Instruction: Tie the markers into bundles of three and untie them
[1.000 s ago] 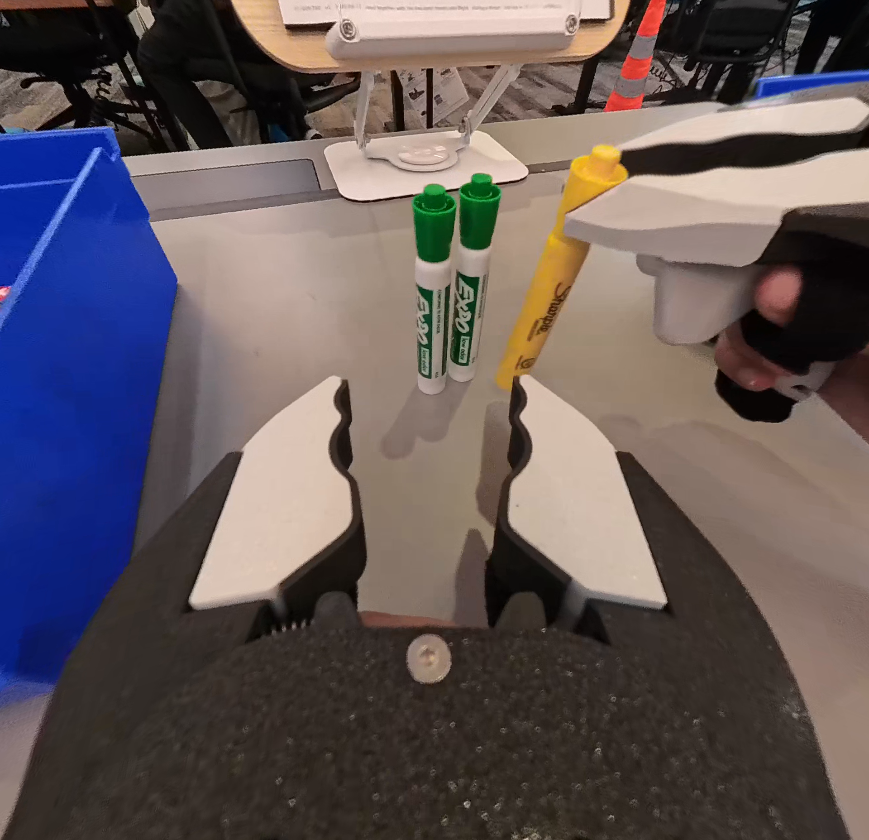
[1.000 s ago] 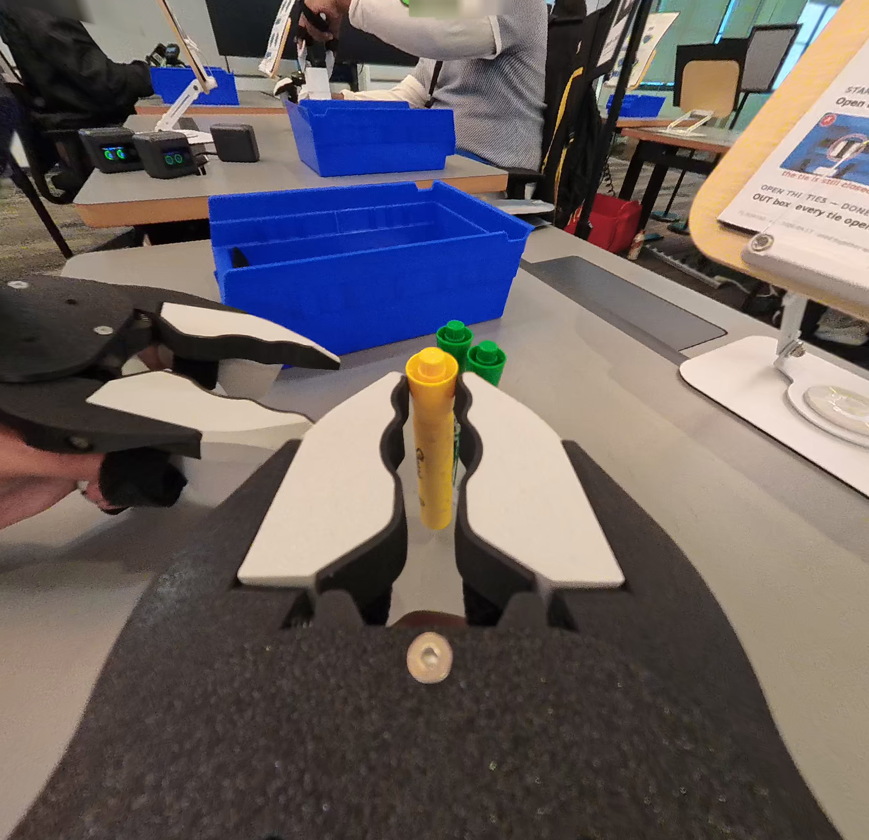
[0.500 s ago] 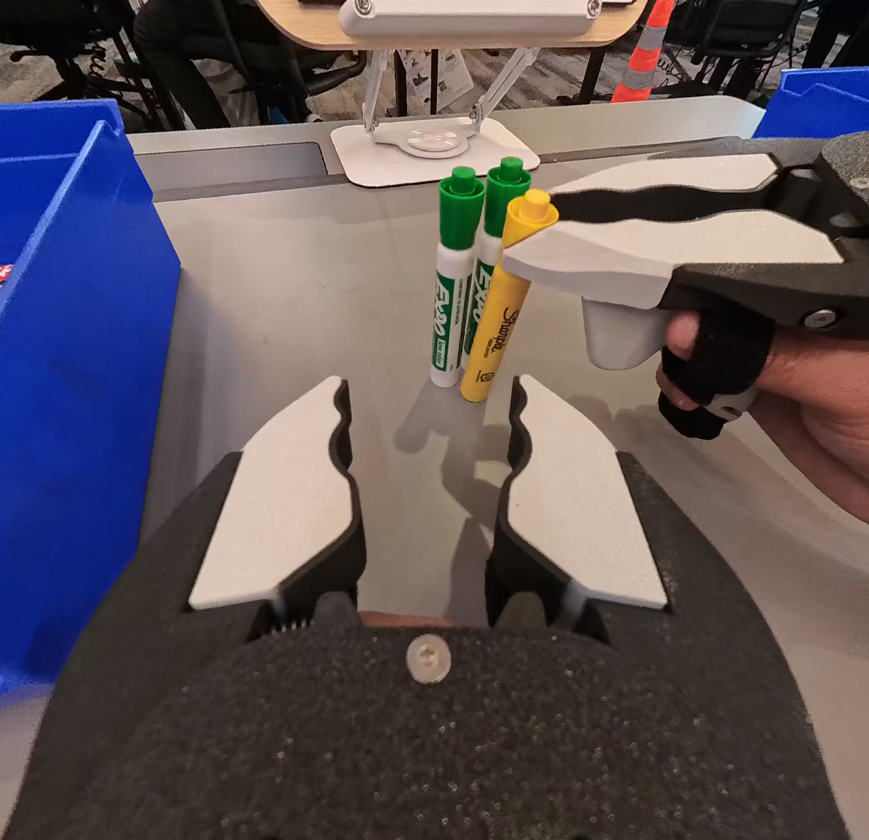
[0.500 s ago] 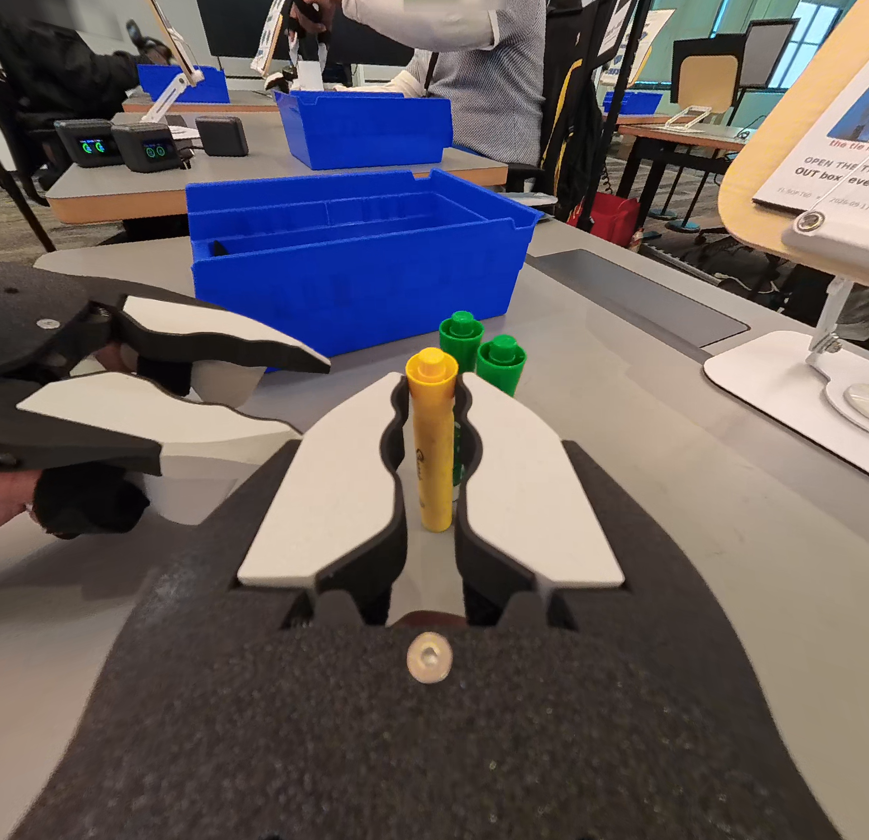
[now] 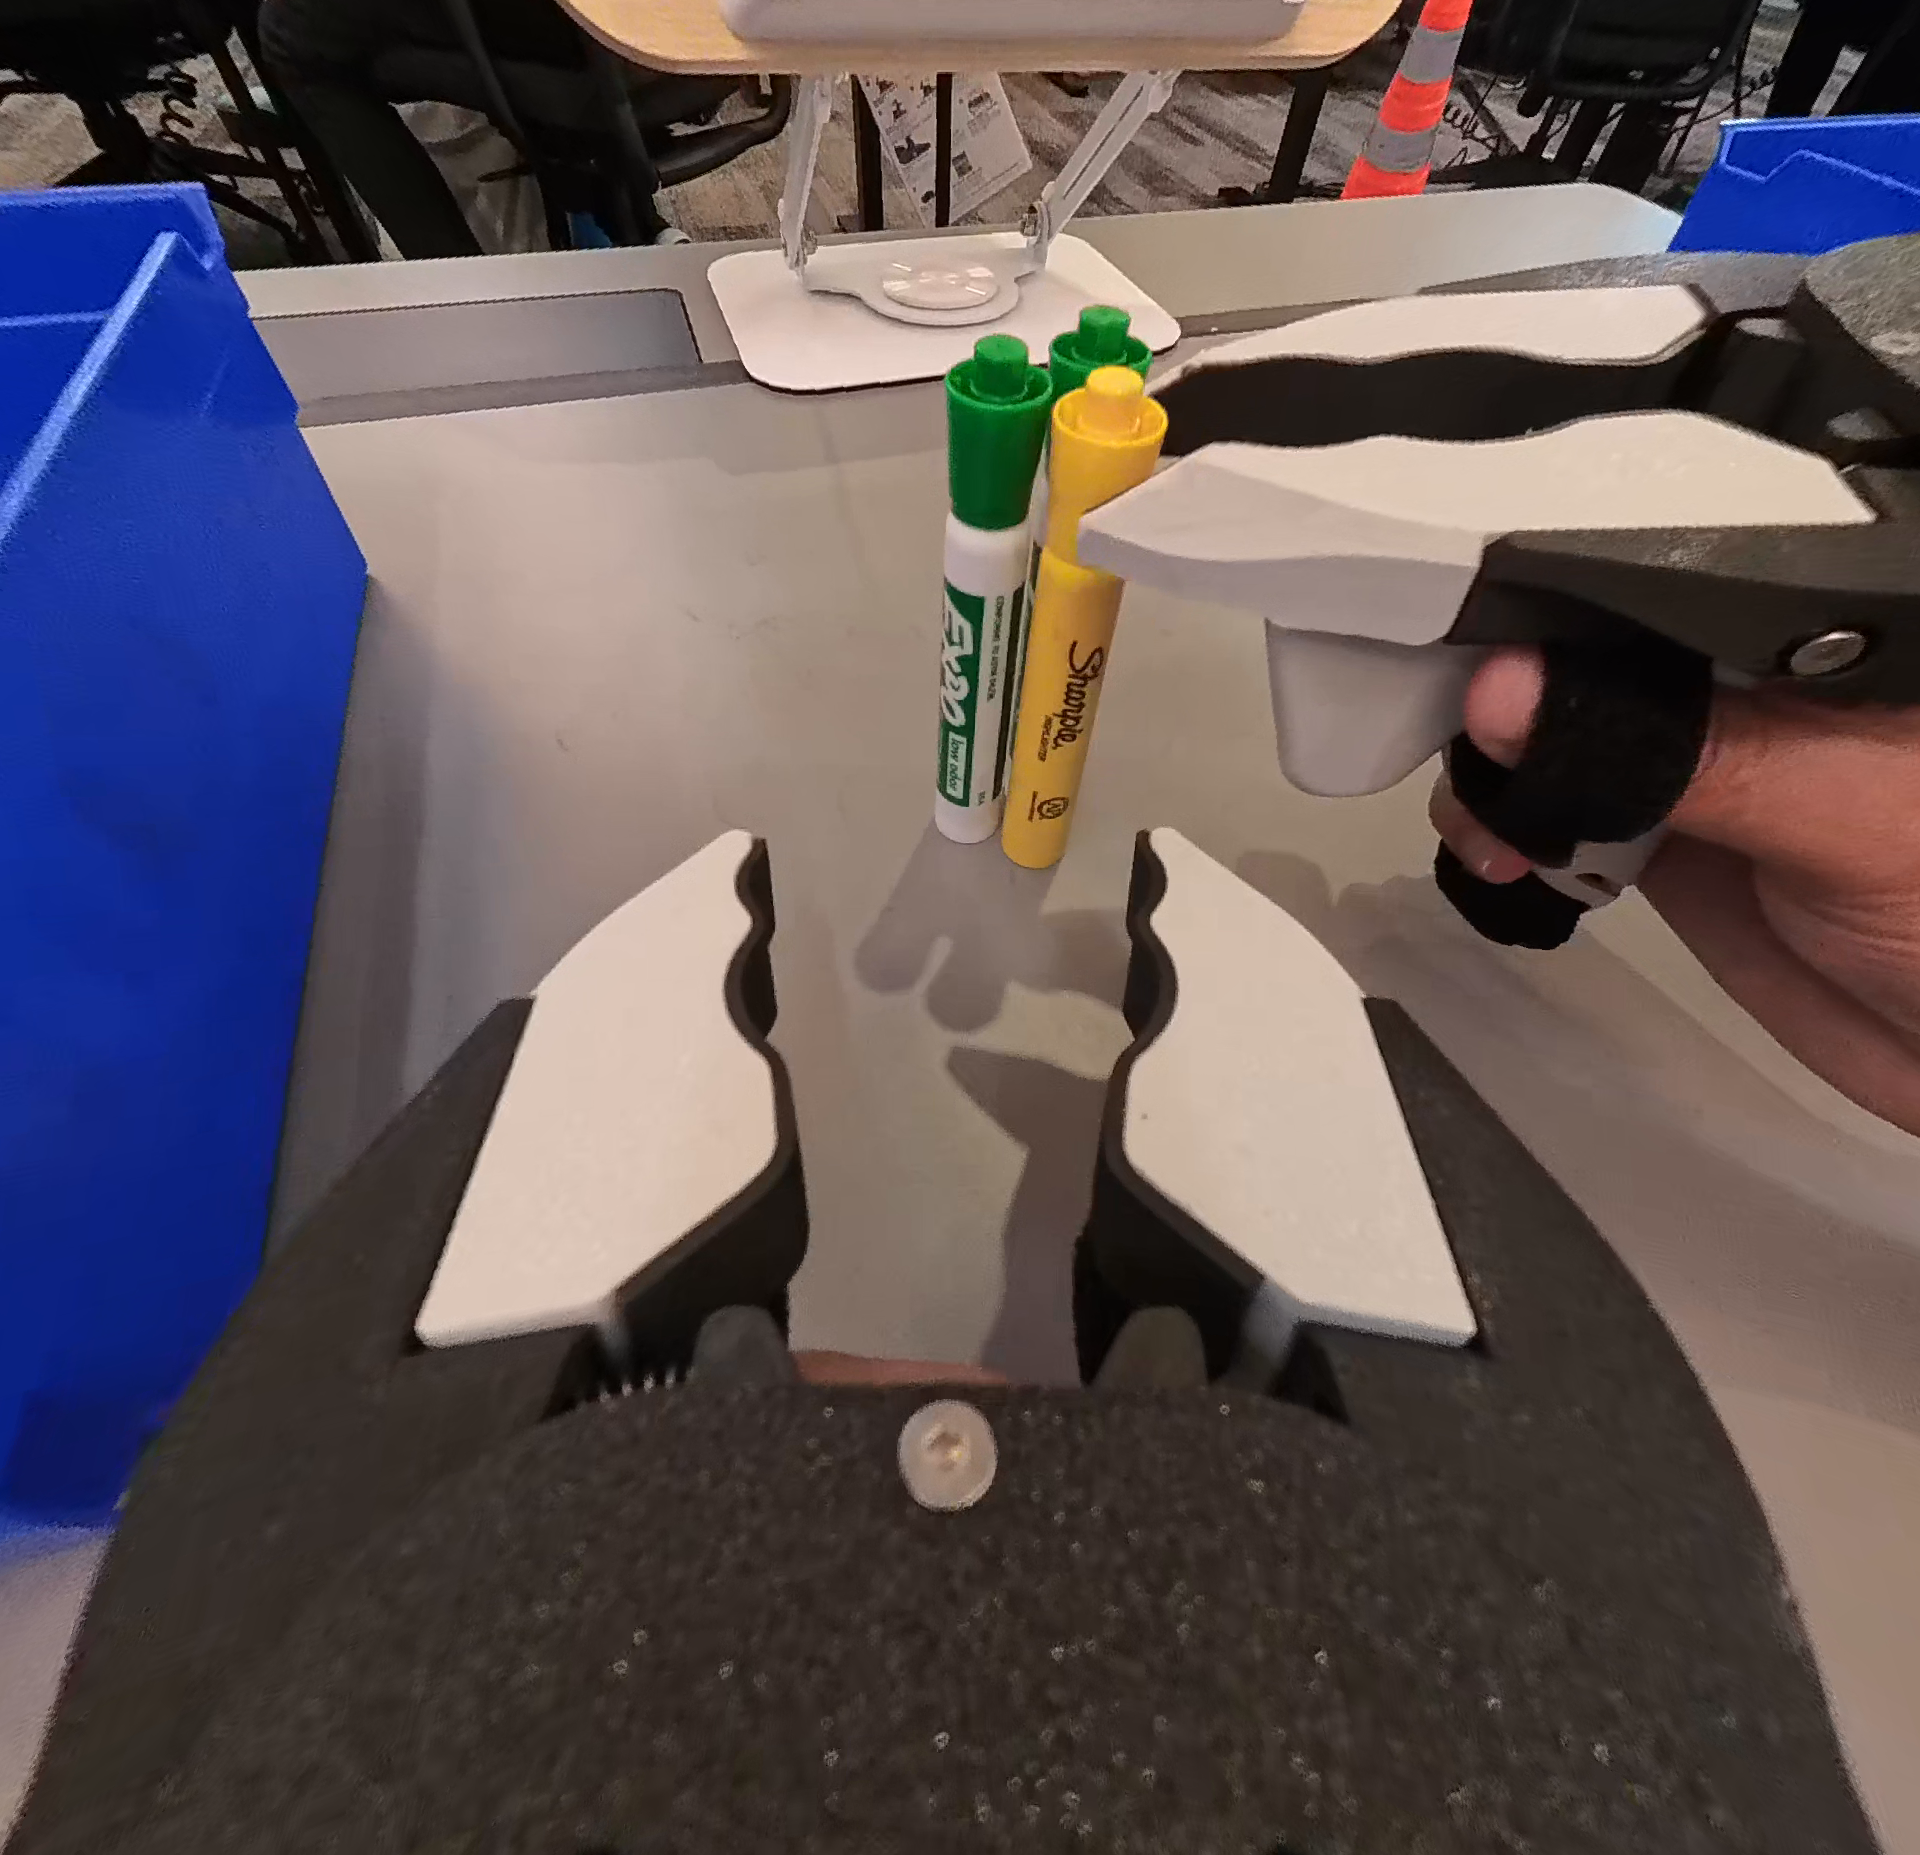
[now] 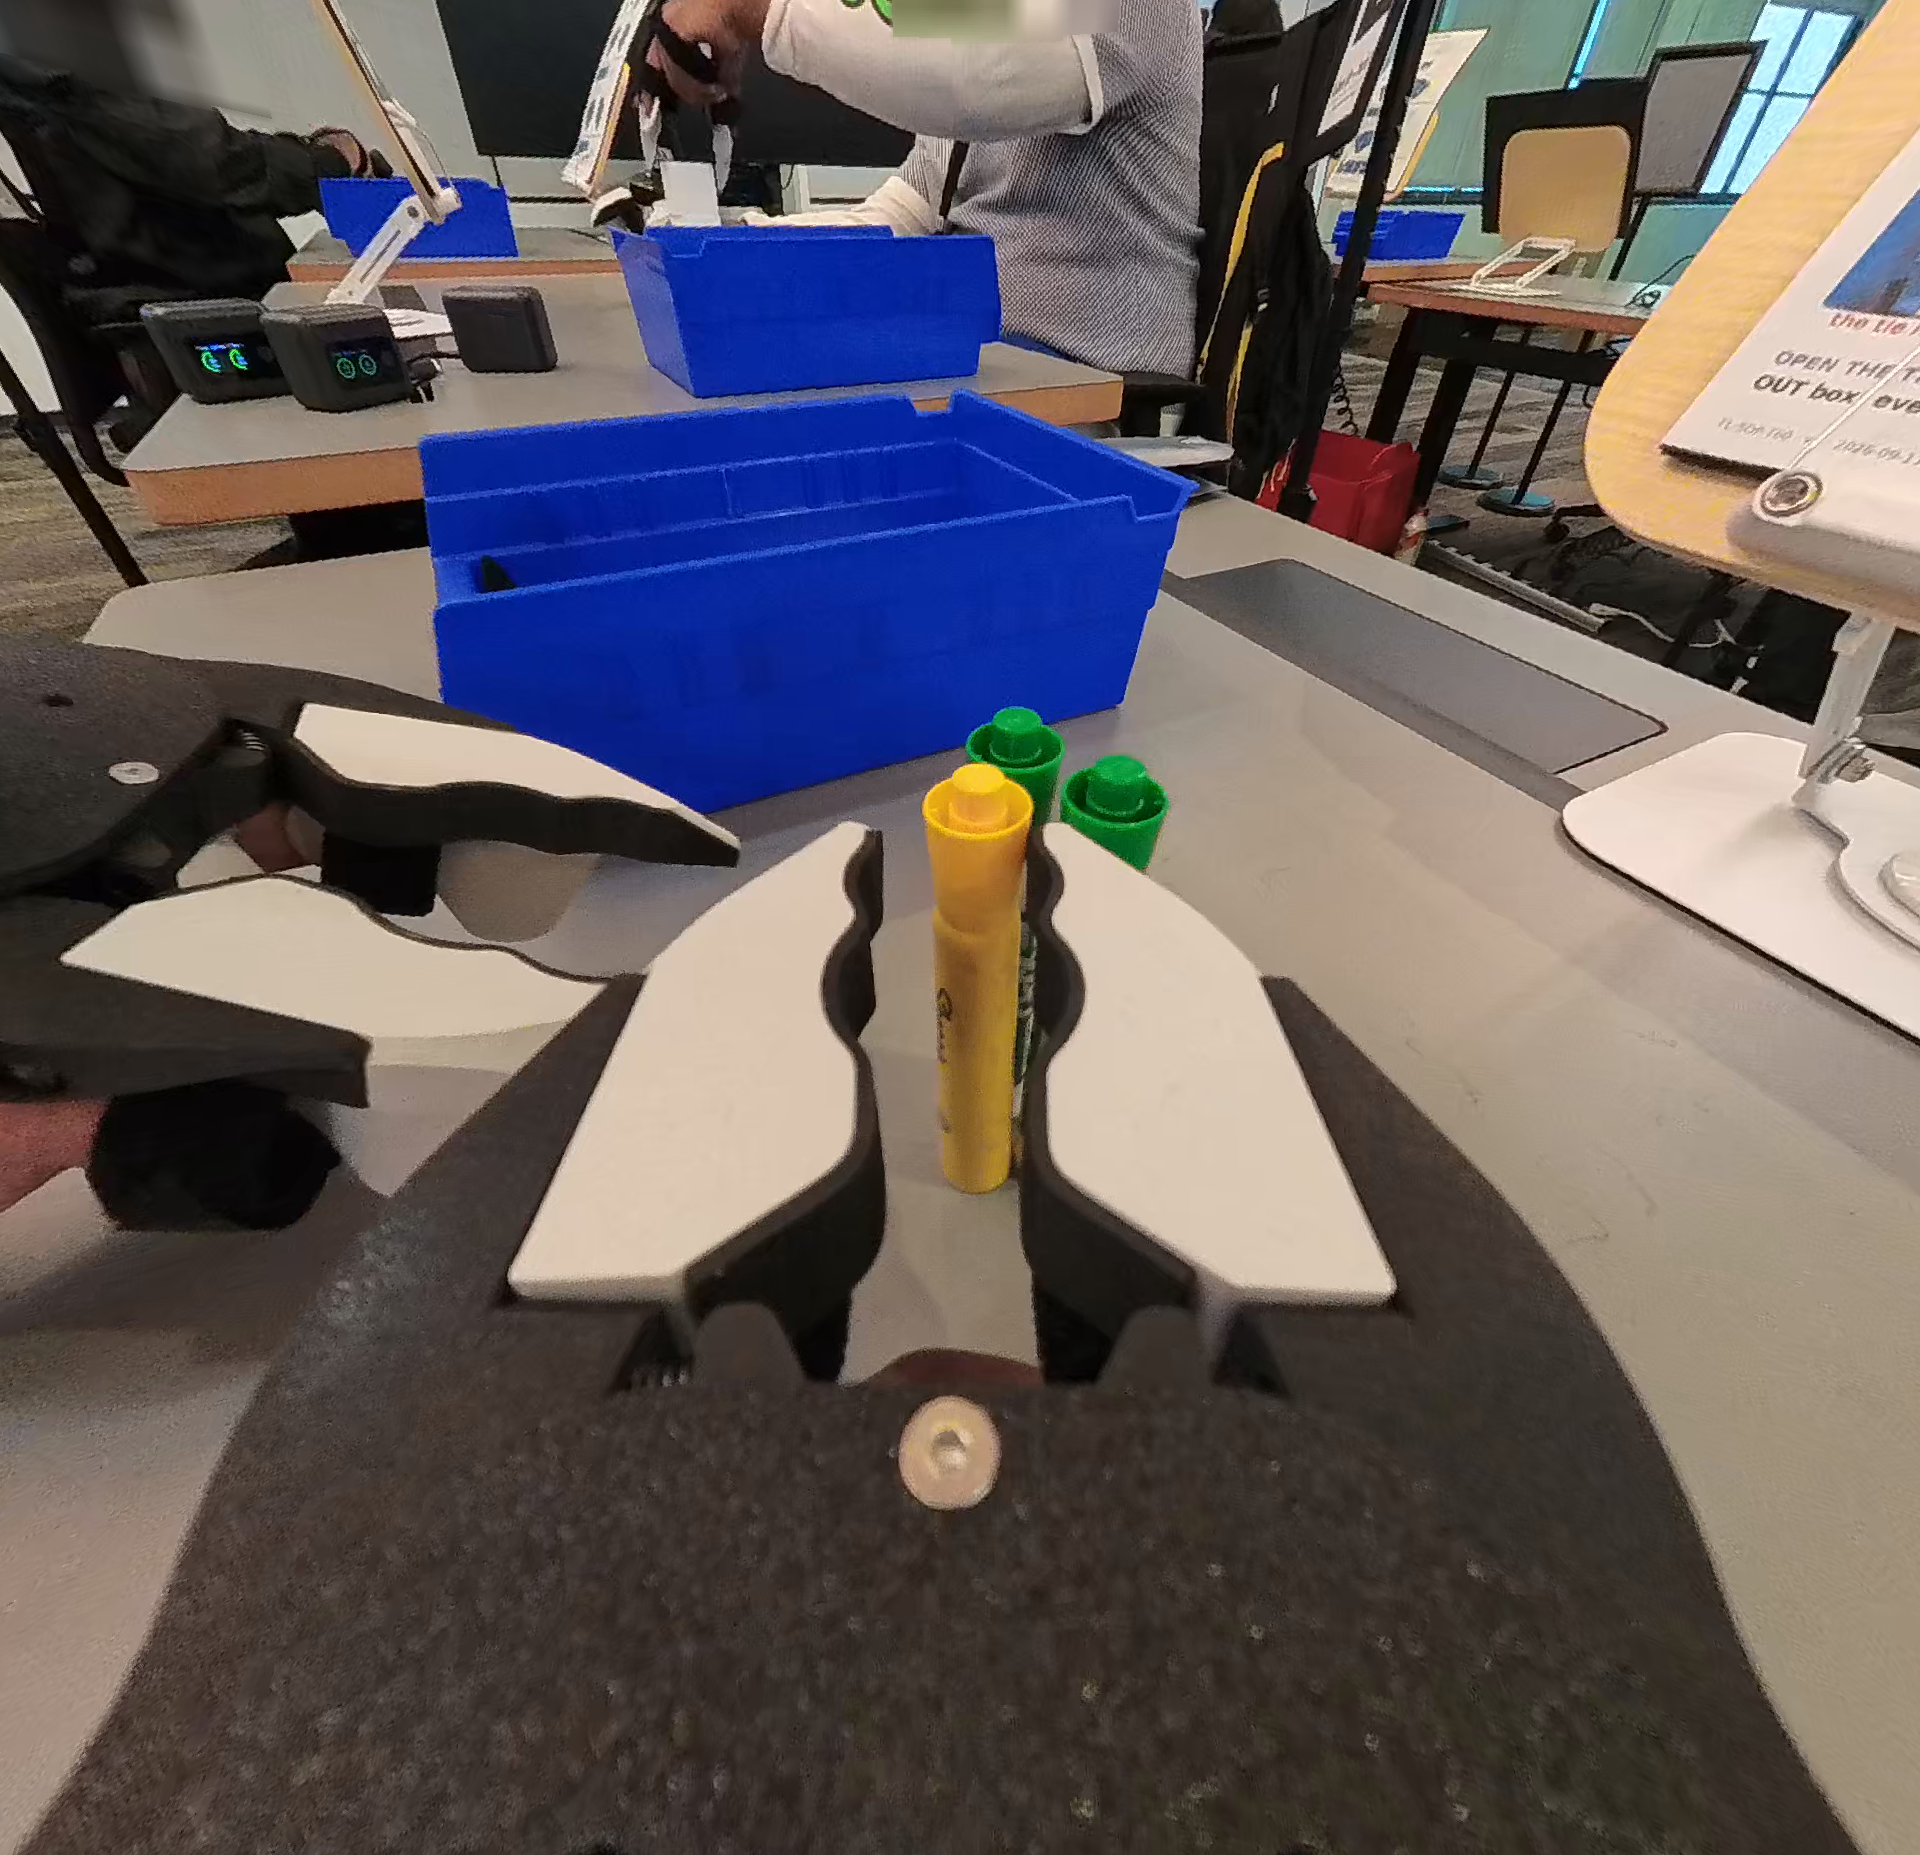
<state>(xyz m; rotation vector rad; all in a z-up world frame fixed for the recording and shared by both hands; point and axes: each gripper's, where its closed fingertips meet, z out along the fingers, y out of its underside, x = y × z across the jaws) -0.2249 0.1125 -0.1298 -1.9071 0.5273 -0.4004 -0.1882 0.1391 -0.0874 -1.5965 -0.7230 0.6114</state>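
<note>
Upright, yellow marker (image 6: 971, 984) sits gripped by right gripper (image 6: 954, 870) (left gripper (image 5: 948, 870) gapes empty).

Left gripper (image 5: 951, 849) held low over the table, jaws spread wide and empty. Right gripper (image 6: 954, 849) reaches in from the right, jaws closed on an upright yellow marker (image 6: 975, 984); a hand (image 5: 1704, 849) grips its handle.
</note>
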